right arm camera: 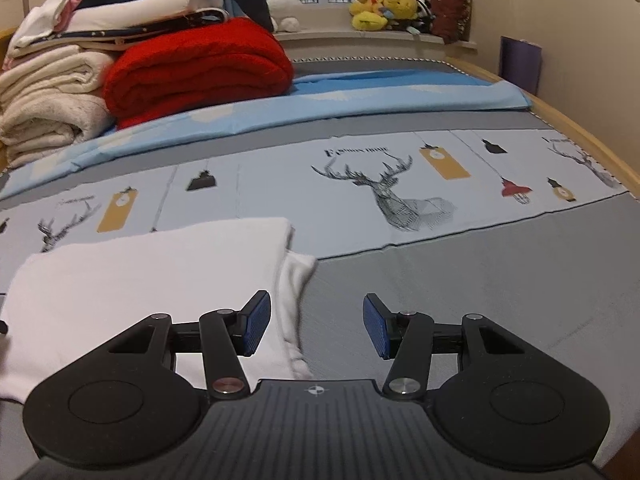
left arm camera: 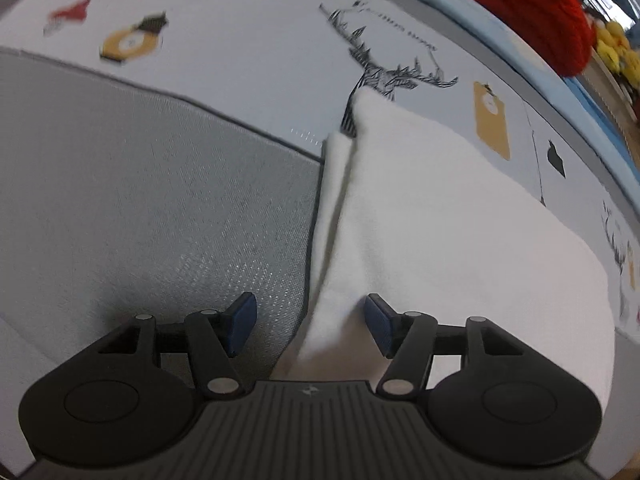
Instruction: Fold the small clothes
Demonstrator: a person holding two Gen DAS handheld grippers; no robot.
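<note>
White folded cotton garment on bed; left gripper and right gripper jaws wide, empty; next likely pinch edge, fold again.

Open room: the flat grey sheet right of the white cloth.
In the way: red blanket and towel pile, far back left.

A folded garment lies flat on a bed, at its near left. The right gripper hovers over the garment's right edge, one finger above the cloth, one above bare bedding. Behind, a printed sheet crosses the bed. Farther back left, a blanket roll sits beside stacked towels. Plush toys line the far windowsill.

The left gripper straddles the garment's layered left edge.
</note>
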